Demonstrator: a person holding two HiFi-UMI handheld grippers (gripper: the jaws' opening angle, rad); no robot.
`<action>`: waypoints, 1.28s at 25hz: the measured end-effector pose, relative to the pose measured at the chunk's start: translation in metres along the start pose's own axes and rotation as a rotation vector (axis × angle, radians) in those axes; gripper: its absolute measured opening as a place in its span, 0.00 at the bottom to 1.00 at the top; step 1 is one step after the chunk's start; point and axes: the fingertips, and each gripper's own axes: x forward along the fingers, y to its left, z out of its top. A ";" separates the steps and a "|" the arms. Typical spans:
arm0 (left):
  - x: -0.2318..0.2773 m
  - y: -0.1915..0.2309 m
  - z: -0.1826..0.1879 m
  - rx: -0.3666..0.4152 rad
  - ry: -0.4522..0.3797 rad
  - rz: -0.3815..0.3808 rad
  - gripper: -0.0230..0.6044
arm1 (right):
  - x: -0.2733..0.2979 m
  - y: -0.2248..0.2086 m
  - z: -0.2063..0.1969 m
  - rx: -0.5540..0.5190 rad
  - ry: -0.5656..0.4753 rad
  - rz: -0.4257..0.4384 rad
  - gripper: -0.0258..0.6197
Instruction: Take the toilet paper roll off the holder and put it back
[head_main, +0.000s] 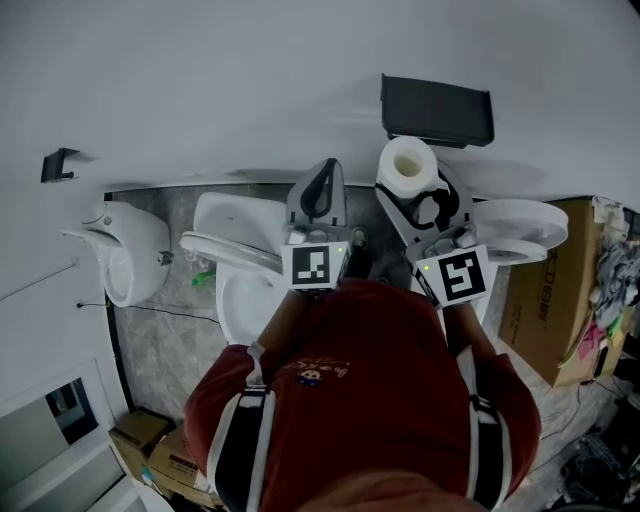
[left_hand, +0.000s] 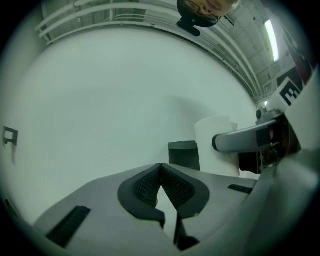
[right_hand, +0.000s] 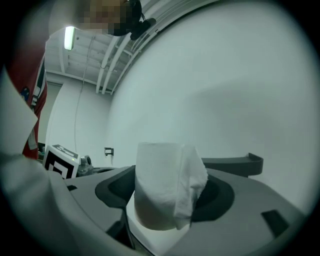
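The right gripper (head_main: 418, 192) has hold of the toilet paper roll (head_main: 407, 163). Its jaws stand fairly wide, one dark pad pressed against each side of the roll. The roll stands upright between them, with its hollow core facing up. In the right gripper view a loose sheet (right_hand: 193, 186) hangs down the front of the roll on its right side.

The roll is off the black holder (head_main: 436, 110). The holder is fixed to the white wall (head_main: 200, 80), and in the head view the roll sits just below its left end without touching it. In the right gripper view the holder shows behind the roll and to its right, as a dark shelf with an upturned lip at its right end.

The left gripper (head_main: 322, 182) is closed and empty. Its ribbed pads (left_hand: 146, 184) meet at the tips with nothing between them. It points at the bare wall, beside the right gripper and level with it.

A person in a red shirt (head_main: 370, 380) holds both grippers out in front. Below the left gripper a white toilet (head_main: 235, 262) stands against the wall, with another white fixture (head_main: 128, 250) further left. A white toilet seat (head_main: 522, 222) lies to the right of the right gripper. A small black bracket (head_main: 58, 165) is mounted on the wall at the far left. Cardboard boxes stand on the floor at the right edge (head_main: 552, 300) and at the lower left corner (head_main: 150, 448).
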 end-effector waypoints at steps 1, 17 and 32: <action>0.001 0.001 0.000 0.000 -0.002 0.002 0.06 | 0.001 0.002 0.006 -0.001 -0.008 0.008 0.55; 0.017 0.014 0.002 -0.041 -0.026 0.013 0.06 | 0.029 -0.017 0.101 -0.121 -0.194 -0.016 0.55; 0.055 0.024 0.000 -0.061 -0.032 -0.010 0.06 | 0.064 -0.072 0.092 -0.123 -0.107 -0.133 0.55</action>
